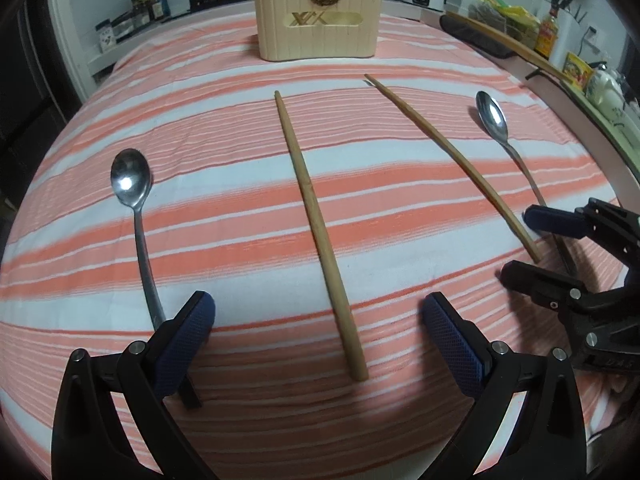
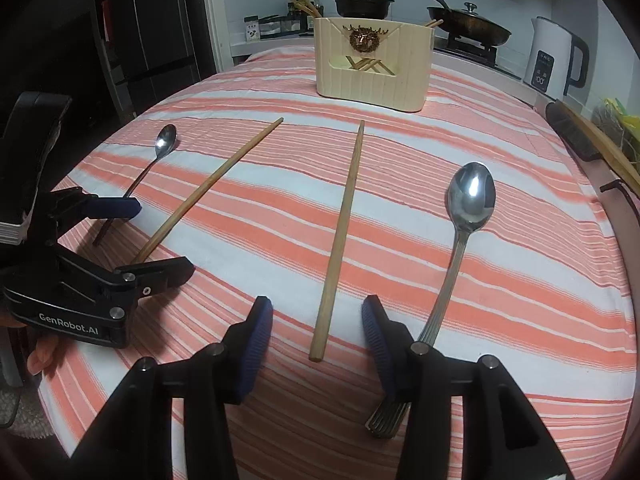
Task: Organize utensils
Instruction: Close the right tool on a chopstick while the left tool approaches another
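Two metal spoons and two wooden chopsticks lie loose on a striped counter (image 1: 240, 128), all in front of a cream utensil holder (image 1: 318, 16). Outermost are the left spoon (image 1: 134, 208) and right spoon (image 2: 466, 216); between them, the left chopstick (image 1: 316, 220) and right chopstick (image 2: 342, 236). Left tongs (image 1: 318, 316) and right tongs (image 2: 318, 320) are both spread, pinching nothing.

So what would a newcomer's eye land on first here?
Two wooden chopsticks lie in the middle of the striped cloth, flanked by a metal spoon on each side. Behind them stands a cream utensil holder. Both hand-held grippers are open.
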### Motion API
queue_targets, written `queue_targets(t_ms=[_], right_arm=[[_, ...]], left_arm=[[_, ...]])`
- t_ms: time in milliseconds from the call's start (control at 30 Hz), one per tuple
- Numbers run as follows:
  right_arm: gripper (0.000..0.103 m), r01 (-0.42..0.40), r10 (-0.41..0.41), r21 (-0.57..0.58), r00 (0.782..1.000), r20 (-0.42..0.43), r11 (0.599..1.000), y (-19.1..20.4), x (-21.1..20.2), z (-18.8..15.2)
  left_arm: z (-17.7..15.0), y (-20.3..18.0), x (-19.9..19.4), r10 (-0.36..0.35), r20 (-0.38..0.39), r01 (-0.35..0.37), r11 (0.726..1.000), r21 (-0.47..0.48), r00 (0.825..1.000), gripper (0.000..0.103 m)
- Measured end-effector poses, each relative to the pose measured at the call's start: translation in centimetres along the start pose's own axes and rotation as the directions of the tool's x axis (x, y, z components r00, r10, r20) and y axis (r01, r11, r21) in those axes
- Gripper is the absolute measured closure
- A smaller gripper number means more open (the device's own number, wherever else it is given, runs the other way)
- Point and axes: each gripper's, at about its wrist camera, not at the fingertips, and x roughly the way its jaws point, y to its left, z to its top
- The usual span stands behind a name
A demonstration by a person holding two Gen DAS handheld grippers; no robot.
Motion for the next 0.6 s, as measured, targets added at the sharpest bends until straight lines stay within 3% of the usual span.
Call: queue_targets(t_ms=[133,200,333,433,600], right_arm=[[0.038,0.047,-0.047,-0.042,0.999,-0.006,0.998,0.9,-0.2,-0.2],[0.038,0.062,-0.062,-0.026,0.998,-0.002,0.998,0.7,-0.5,-0.5],[0.039,0.05,-0.05,0.029,0.999,0.003,0.998,0.0,-1.1,-0.9],[0.058,0.047,-0.047,0.02,0.999,-0.002,0.999,0.1,-1.3,-1.1],[0.062,0.067,-0.067,-0.017,0.998,0.009,0.998,1.2,-0.9,-1.0]], left_arm=[[-2.0,0.2,-1.6,-0.036,0.036,0.036,0.999,0.01,0.999,0.002],[-2.3,0.0,-2.1,-0.041,0.055,0.04,0.999,0.013,0.998,0.013],[-2.0,-0.8,-2.1,-0.037,0.062,0.035,0.999,0.031,0.997,0.024],[-1.9,-1.2,-2.2,-0.043,0.059,0.041,0.999,0.034,0.997,0.038],[-2.7,-1.8,-2.7,-0.046,0.084,0.043,0.998,0.047,0.995,0.062]])
